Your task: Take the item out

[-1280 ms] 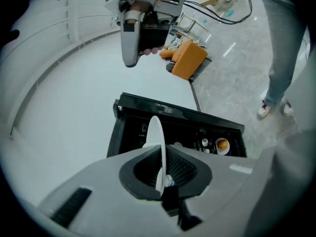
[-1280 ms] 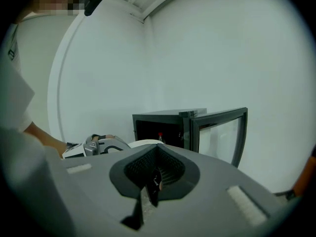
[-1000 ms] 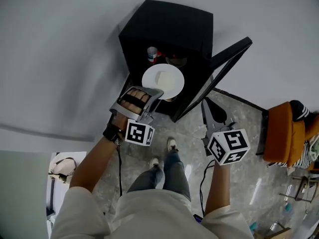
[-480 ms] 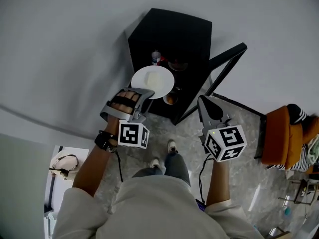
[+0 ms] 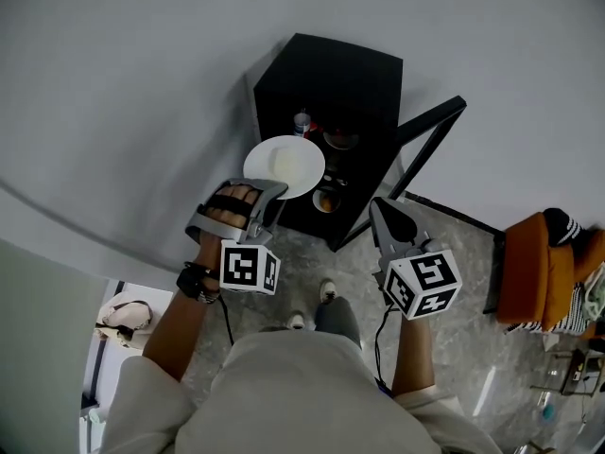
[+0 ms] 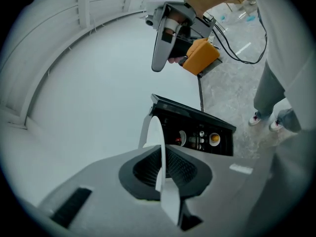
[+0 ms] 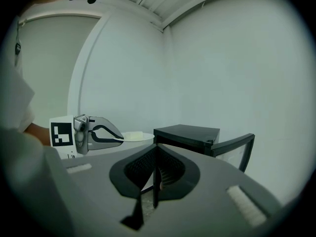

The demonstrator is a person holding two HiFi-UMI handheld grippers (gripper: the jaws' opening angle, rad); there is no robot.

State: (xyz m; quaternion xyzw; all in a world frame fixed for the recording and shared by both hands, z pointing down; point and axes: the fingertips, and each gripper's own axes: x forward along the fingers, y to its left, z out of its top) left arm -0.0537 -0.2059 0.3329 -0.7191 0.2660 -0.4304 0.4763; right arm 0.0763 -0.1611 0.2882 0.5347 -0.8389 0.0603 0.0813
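Note:
A white plate (image 5: 284, 166) carrying a pale block (image 5: 284, 162) hangs in the air just in front of the open black cabinet (image 5: 331, 74). My left gripper (image 5: 269, 189) is shut on the plate's near rim; in the left gripper view the plate (image 6: 159, 152) stands edge-on between the jaws. My right gripper (image 5: 383, 211) hovers to the right, near the swung-out door (image 5: 421, 140), shut with nothing in it. In the right gripper view, the left gripper (image 7: 106, 135) holds the plate (image 7: 138, 136) level beside the cabinet (image 7: 187, 132).
Inside the cabinet I see a can (image 5: 302, 121), a bowl (image 5: 338, 140) and a lower bowl with something orange (image 5: 326, 200). An orange chair (image 5: 529, 263) stands at the right on the speckled floor. A plain white wall rises behind the cabinet.
The left gripper has carried the plate leftward and away from the cabinet's opening. The right gripper has drifted slightly left and stays shut.

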